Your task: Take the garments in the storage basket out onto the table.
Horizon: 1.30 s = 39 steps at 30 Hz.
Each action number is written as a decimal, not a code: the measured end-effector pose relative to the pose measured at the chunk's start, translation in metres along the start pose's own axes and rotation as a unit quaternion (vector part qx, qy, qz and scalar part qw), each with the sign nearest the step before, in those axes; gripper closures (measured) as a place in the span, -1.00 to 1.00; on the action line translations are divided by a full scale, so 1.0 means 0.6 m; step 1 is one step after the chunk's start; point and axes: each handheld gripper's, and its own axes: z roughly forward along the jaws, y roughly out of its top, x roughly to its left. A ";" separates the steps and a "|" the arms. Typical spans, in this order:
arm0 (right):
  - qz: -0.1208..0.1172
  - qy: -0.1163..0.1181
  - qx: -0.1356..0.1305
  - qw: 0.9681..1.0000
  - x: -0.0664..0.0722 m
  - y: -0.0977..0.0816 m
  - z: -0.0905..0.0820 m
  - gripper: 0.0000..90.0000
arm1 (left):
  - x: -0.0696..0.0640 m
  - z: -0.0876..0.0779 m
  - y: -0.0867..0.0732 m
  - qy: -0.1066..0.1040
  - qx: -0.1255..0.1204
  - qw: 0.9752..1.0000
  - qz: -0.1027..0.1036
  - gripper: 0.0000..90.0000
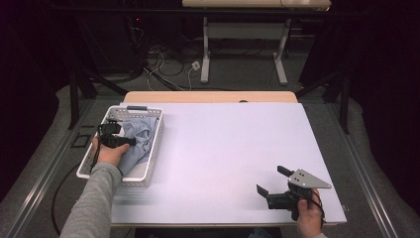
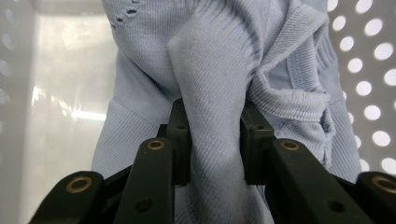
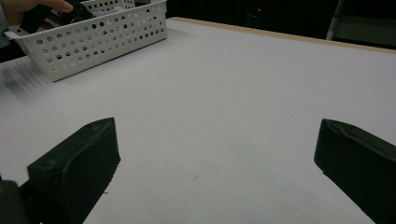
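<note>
A fold of the light blue cloth (image 2: 212,84) is pinched tight between the jaws of the left gripper (image 2: 215,140) inside the white basket (image 1: 151,157) at the table's (image 1: 233,148) left edge. The right gripper (image 1: 271,184) is held wide open and empty, low over the near right corner.

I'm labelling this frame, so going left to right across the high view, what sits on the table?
White perforated plastic basket with a light blue knit garment pinched by the left gripper → bare white tabletop → open right gripper.
</note>
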 end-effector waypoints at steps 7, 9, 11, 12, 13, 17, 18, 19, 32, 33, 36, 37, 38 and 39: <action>0.001 0.001 0.000 1.000 0.000 0.000 0.000 -1.00 | 0.000 -0.014 0.002 0.007 -0.019 1.000 -0.004 0.60; 0.001 0.002 0.000 1.000 -0.001 0.000 0.001 -1.00 | 0.001 -0.017 0.002 0.006 -0.021 1.000 -0.006 0.61; 0.001 0.002 0.000 1.000 -0.001 -0.001 0.001 -1.00 | 0.001 -0.020 0.002 0.008 -0.026 1.000 -0.003 0.61; 0.001 0.002 0.000 1.000 -0.001 -0.001 0.001 -1.00 | 0.001 -0.021 0.002 0.008 -0.028 1.000 -0.004 0.62; 0.001 0.002 0.000 1.000 -0.001 -0.001 0.001 -1.00 | 0.001 -0.023 0.002 0.008 -0.032 0.999 -0.005 0.62; 0.002 0.002 0.004 1.000 -0.001 -0.001 0.000 -1.00 | 0.002 -0.031 0.002 0.006 -0.039 0.999 -0.008 0.63; 0.002 0.002 0.004 1.000 -0.001 -0.001 0.000 -1.00 | 0.003 -0.033 0.002 0.007 -0.042 0.999 -0.010 0.63; 0.002 0.001 0.005 1.000 -0.001 -0.001 0.000 -1.00 | 0.003 -0.036 0.002 0.007 -0.045 0.999 -0.011 0.63; 0.002 0.000 0.006 1.000 -0.001 -0.001 0.000 -1.00 | -0.005 -0.067 -0.001 0.011 -0.097 0.995 -0.011 0.64; 0.002 0.000 0.006 1.000 -0.001 -0.001 0.000 -1.00 | -0.005 -0.067 -0.001 0.011 -0.097 0.995 -0.011 0.64; 0.003 0.000 0.005 1.000 -0.001 -0.001 0.000 -1.00 | -0.008 -0.077 -0.002 0.009 -0.112 0.994 -0.003 0.64; 0.003 0.000 0.004 1.000 -0.001 -0.001 0.000 -1.00 | -0.010 -0.080 -0.003 0.009 -0.118 0.993 -0.002 0.64; 0.004 0.000 0.005 1.000 -0.001 -0.001 0.000 -1.00 | -0.011 -0.084 -0.004 0.008 -0.121 0.993 0.002 0.64; 0.002 0.000 0.006 1.000 -0.001 -0.001 0.000 -1.00 | -0.013 -0.088 -0.004 0.007 -0.121 0.993 0.003 0.64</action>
